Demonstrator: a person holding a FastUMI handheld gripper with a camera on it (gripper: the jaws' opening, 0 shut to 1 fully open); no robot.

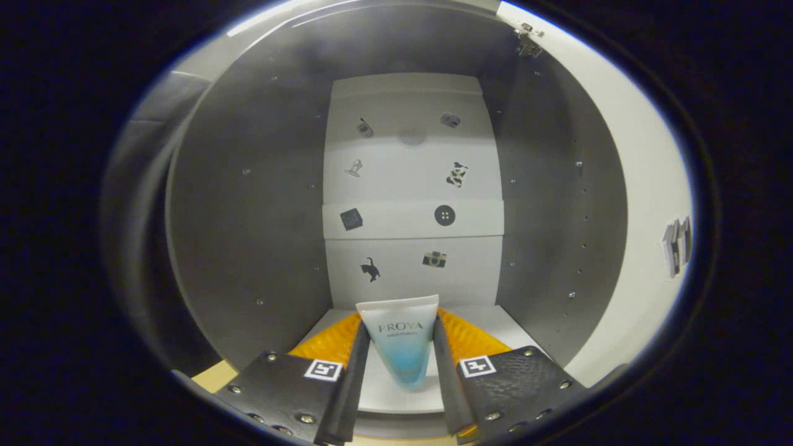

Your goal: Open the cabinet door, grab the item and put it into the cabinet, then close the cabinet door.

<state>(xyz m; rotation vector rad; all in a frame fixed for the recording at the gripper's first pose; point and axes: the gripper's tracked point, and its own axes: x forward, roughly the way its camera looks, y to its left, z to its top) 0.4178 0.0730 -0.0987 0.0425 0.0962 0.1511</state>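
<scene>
the gripper (401, 347) reaches into the open cabinet (248, 217), and its two fingers (354, 365) stand narrow on either side of a tube (399, 337). the tube stands between them with its wide crimped end up and its tapered end down toward the cabinet floor (396, 396). both fingers seem to lie against the tube's sides near the top, yet lower down a gap shows on each side, so whether they truly press on it cannot be told.

beyond the fingers rises the pale back panel (412, 186) of the cabinet, dotted with small stickers: a cat (370, 269), a camera (434, 259), a round button (445, 215), a dark square (351, 219) and a few smaller ones higher up, too small to make out. a narrow ledge or shelf edge (412, 220) crosses the panel about halfway up. grey side walls (545, 217) with rows of small peg holes close in on both sides of the tube. to the right, the cabinet door (650, 186) stands swung open, with a hinge (528, 38) at its top corner and a small sticker (676, 244) on its inner face. nothing else stands on the floor around the tube.
</scene>
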